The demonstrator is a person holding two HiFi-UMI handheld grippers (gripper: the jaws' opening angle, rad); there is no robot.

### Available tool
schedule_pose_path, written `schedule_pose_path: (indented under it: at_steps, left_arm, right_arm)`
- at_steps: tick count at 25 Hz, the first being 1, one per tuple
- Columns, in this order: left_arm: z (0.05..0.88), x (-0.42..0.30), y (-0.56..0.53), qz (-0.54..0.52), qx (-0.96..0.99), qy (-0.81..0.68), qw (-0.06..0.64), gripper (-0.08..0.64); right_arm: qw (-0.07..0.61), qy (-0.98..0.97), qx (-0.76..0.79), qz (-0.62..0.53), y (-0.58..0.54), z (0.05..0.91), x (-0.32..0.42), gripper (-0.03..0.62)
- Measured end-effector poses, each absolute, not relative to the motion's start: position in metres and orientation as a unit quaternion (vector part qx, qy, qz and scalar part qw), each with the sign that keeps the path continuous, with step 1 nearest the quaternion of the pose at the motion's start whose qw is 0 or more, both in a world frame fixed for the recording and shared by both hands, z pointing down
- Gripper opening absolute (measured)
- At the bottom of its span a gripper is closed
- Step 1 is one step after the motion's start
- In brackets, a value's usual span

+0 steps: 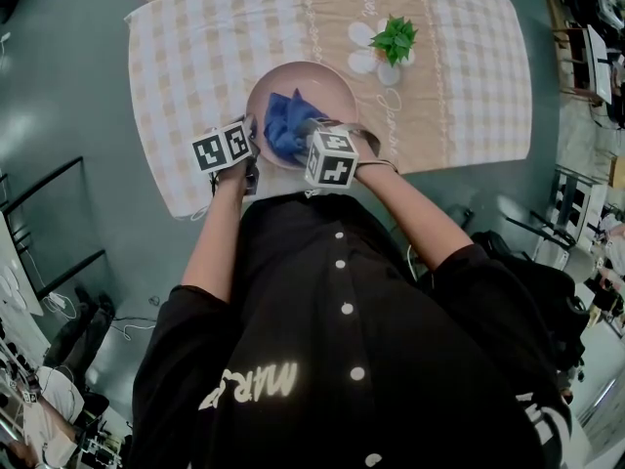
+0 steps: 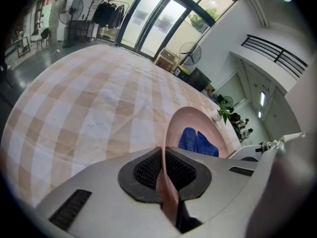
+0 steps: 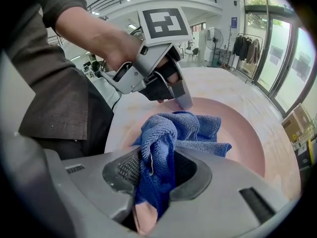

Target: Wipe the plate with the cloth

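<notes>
A pink plate [image 1: 332,81] lies on the checked tablecloth, near the table's front edge. My left gripper [image 1: 251,154] is shut on the plate's near-left rim [image 2: 171,133], which runs edge-on between the black pads [image 2: 146,170]. A crumpled blue cloth [image 1: 286,120] rests inside the plate. My right gripper [image 1: 311,130] is shut on that blue cloth [image 3: 171,133], a fold of it bunched between the pads [image 3: 124,170] over the plate's pink inside [image 3: 242,133]. The left gripper [image 3: 184,102] shows across the plate, at its far rim in the right gripper view.
A small green plant [image 1: 395,39] in a white pot stands on the tablecloth [image 1: 459,57] just beyond the plate's right side. The table's front edge [image 1: 186,213] lies close under my hands. Grey floor surrounds the table.
</notes>
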State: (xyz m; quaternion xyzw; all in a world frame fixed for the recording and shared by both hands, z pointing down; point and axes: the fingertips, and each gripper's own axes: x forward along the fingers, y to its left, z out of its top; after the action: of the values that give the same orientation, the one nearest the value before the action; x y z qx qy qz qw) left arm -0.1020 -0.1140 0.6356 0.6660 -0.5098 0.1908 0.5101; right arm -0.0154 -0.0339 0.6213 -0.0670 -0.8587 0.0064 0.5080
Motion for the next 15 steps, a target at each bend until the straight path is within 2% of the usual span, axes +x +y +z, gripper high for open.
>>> schedule_pose_path:
  at_steps: [15]
  left_arm:
    - [0.634,-0.102,-0.114,0.198,0.670,-0.509,0.503,0.029]
  right_arm:
    - [0.538,-0.842,-0.031,0.012,-0.047,0.623,0.010,0.126]
